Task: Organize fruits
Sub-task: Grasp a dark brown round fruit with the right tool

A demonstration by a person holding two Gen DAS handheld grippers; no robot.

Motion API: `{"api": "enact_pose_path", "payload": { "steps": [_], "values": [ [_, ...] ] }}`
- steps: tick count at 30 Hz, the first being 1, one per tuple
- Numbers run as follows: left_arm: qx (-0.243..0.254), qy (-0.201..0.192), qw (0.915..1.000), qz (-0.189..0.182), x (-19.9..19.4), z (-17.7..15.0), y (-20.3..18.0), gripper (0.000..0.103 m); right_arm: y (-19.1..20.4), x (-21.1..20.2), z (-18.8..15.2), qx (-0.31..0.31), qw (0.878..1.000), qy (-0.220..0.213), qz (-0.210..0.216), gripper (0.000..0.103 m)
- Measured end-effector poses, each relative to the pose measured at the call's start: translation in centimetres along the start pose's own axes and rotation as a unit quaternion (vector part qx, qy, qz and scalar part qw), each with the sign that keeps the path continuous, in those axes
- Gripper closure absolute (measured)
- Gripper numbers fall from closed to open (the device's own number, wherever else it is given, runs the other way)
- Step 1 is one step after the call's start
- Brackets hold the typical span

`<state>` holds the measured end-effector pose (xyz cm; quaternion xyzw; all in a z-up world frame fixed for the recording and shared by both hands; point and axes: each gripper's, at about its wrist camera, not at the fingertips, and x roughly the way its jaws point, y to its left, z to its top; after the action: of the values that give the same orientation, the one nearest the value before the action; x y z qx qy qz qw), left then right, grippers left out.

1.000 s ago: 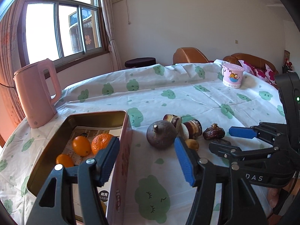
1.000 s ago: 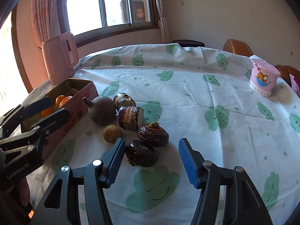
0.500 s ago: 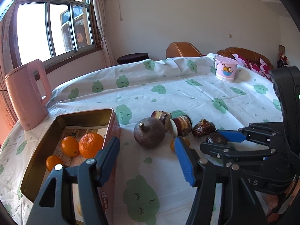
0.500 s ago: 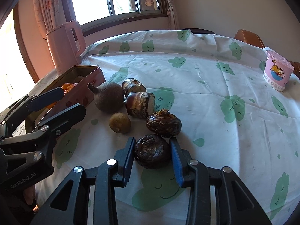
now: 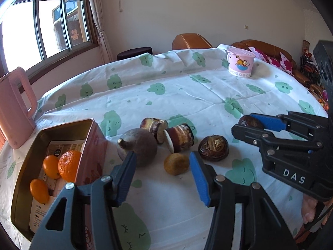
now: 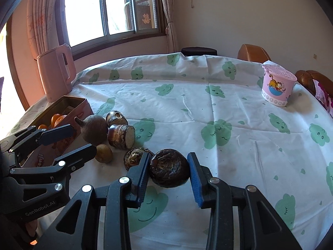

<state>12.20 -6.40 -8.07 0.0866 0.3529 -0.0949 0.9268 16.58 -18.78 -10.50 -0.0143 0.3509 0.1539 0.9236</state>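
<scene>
tin box (image 5: 25, 162): open rectangular metal tin, gold inside, pink printed outer wall, on the table's left edge; printed paper sheet lines the bottom
tin contents: one bumpy-skinned mandarin (image 5: 69, 165), two smooth oval kumquats (image 5: 51, 166)
right claw (image 6: 168, 171): clenched on a dark water chestnut (image 6: 169, 170), round, flattened, wrinkled skin; blue pads press both its sides; held above the cloth at the front of the pile
left claw (image 5: 162, 174): jaws have just been narrowing, nothing pinched; small round yellow-brown fruit (image 5: 176, 164) sits on the cloth just ahead, between the pad tips, untouched
loose pile: second water chestnut (image 5: 213, 148); two cut sugarcane pieces (image 5: 180, 138), dark banded rind, pale cut faces; large round brown fuzzy taro (image 5: 138, 146) with stub, close beside the tin
table (image 5: 187, 91): round, white plastic cloth with green cloud faces, creased
pink cup (image 6: 277, 87): lidded, cartoon cat print, far right of table
pink kettle (image 6: 56, 70): matte plastic, tall, big handle, behind the tin
</scene>
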Motion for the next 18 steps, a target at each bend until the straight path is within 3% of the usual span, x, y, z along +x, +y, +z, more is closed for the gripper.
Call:
{"api": "enact_pose_path", "payload": {
  "steps": [3,18],
  "values": [
    [0.003,0.016,0.9998,-0.007,0.7,0.1,-0.4,0.053,0.1,-0.2,0.7,-0.008,1.0,-0.009,-0.01,0.065],
    [0.01,0.025,0.9996,-0.011,1.3,0.4,-1.1,0.054,0.7,0.8,1.4,-0.016,1.0,-0.013,-0.021,0.065]
  ]
}}
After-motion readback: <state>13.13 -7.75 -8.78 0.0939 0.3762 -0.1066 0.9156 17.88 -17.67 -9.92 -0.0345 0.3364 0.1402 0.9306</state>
